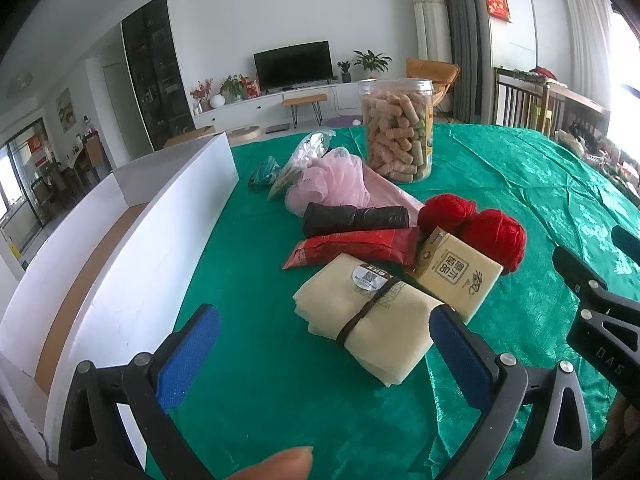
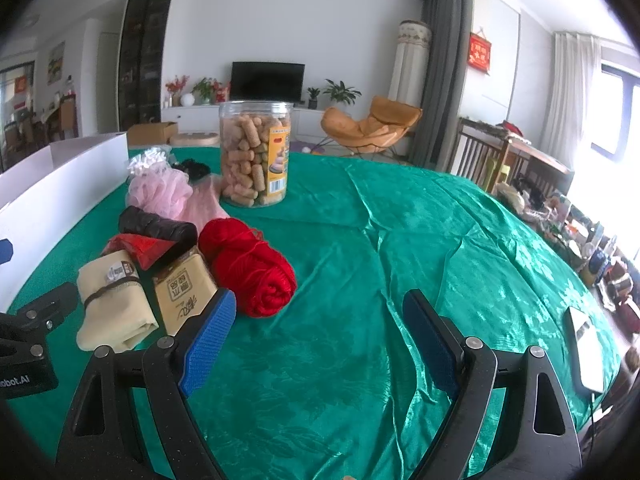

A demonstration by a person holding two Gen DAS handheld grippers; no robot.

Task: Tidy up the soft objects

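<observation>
Hovering wide open and empty, left gripper (image 1: 324,356) and right gripper (image 2: 320,344) over wrinkled shiny green cloth (image 2: 400,240). Soft pile sits left of centre: folded cream cloth (image 1: 360,320) banded with elastic, fuzzy red yarn (image 2: 252,268), pink mesh pouf (image 1: 332,184), beside white box (image 1: 132,248).

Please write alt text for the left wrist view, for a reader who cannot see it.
The open left gripper hovers over a green tablecloth, pointing at a banded cream cloth bundle. Behind it lie a tissue pack, red yarn, a pink bath pouf and a snack jar, with a white box on the left.
</observation>
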